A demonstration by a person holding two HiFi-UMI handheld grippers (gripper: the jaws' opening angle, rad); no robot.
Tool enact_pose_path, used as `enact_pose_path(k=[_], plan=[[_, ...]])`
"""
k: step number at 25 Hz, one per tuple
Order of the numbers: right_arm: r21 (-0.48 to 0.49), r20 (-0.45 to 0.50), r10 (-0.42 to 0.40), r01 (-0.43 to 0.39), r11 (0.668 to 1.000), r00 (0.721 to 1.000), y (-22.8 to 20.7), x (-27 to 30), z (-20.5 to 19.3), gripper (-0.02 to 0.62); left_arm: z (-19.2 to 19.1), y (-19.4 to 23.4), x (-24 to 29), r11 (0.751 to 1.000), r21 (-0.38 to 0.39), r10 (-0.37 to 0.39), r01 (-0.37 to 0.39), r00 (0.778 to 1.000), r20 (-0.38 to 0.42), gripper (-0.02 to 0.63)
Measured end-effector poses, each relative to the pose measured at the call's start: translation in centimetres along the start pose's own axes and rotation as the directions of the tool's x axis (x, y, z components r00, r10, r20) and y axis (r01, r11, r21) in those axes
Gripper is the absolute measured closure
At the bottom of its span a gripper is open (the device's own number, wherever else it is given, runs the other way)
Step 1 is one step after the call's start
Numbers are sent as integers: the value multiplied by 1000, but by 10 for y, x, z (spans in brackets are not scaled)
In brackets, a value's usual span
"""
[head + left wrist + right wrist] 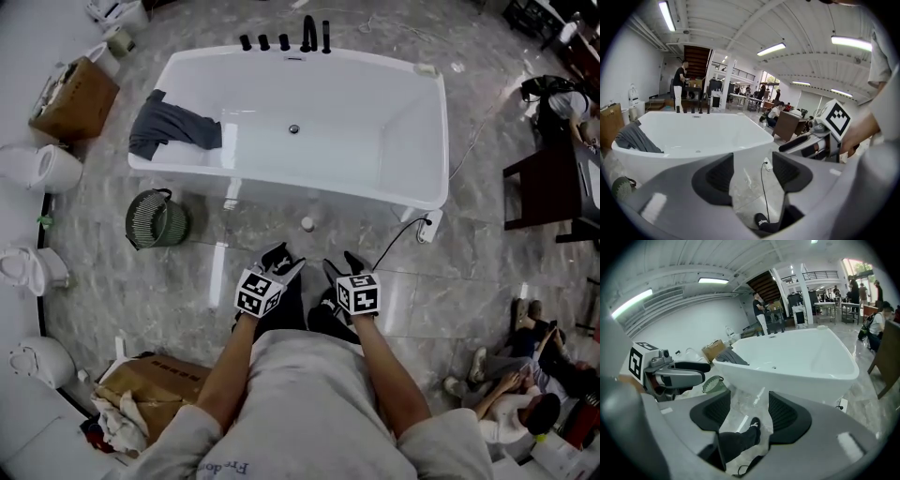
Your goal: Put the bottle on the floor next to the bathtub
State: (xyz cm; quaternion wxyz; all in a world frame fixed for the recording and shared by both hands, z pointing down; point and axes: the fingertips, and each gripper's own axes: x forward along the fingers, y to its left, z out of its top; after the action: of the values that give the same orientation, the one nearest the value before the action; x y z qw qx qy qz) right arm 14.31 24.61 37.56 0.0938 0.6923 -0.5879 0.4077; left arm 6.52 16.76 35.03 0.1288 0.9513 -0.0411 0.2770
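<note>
- The bottle (307,223), as best I can judge, is the small pale round thing on the floor (187,281) just in front of the bathtub (328,192), about midway along its near side. It sits close to the wall without touching it. From above it is too small to be sure of, but the spot is what the task asks for.
- The left gripper (283,259) is held well back from the bathtub, close to the person's body. Its jaws stand wide, and between the pads I see only marble, a black cable (762,187) and the toe of a shoe.
- The right gripper (339,267) hangs just beside it, equally far from the bathtub. Its jaws are also wide with nothing held, and the person's own leg and shoe (753,425) show through the gap.
- With both claws empty and away from the bottle, I'd say the placing is done. Keeping the hands back also means nothing can nudge the bottle over.
- A grey cloth (173,127) is draped over the bathtub's left end, and black taps (286,42) line its far rim.
- A green basket (155,220) stands off the near left corner and a power strip (428,228) lies by the near right corner. The bottle is between them and well apart from both, so it can be reached without catching the cable.
</note>
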Motion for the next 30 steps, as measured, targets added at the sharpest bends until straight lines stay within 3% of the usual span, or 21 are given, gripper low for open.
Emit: enact_pose_path(k=[7,12,25,30], plan=[[-52,19,46,-45,998,999,13,-29,1,339,0,-19,-2,999,34,-26,26,1000,-11,295],[-111,45,86,-81,991,995,21,-35,3,339,7,-12,-9,999,-19,33,-33,999,35,295],[-58,83,65,-60,997,994,16,-43,-2,341,5,2,-37,991,-86,109,-102,991,76,298],[-40,95,57,-53,998,994,15,-45,-5,380,0,-2,-41,990,-85,116,-109,990,80,363]])
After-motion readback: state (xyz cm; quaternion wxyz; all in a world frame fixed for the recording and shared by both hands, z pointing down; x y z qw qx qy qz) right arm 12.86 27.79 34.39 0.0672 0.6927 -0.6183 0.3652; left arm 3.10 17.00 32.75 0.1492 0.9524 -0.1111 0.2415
